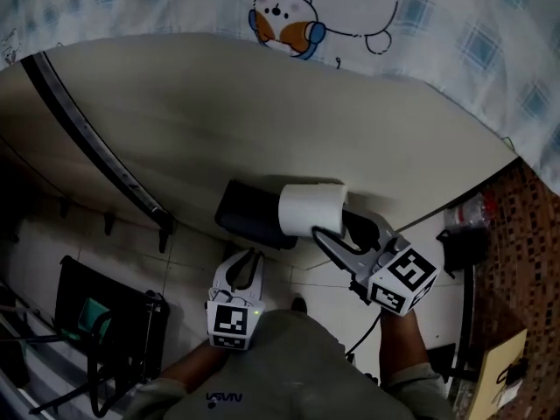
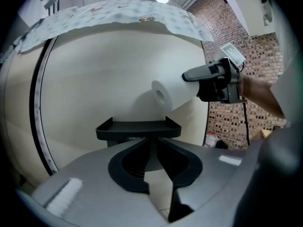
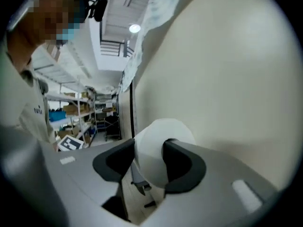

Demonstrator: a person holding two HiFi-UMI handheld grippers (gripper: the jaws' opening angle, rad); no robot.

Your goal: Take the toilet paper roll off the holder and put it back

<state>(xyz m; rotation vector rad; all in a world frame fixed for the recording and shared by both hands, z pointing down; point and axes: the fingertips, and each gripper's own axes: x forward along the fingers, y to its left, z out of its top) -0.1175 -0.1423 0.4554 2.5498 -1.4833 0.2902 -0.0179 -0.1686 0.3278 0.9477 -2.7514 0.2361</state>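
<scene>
Holding the toilet paper roll [image 2: 173,96] just above the black holder [image 2: 138,129], the right claw [image 3: 149,150] appears done with removal, the left claw [image 2: 154,145] narrow and empty below; reseating calls for realigning the roll.

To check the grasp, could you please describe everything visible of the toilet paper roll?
The toilet paper roll is a full, plain white cylinder of soft-looking paper, with a small hollow core showing at one end. It lies sideways in the air, clamped on its curved sides by the right tongs, just above the black holder and not touching it.
</scene>
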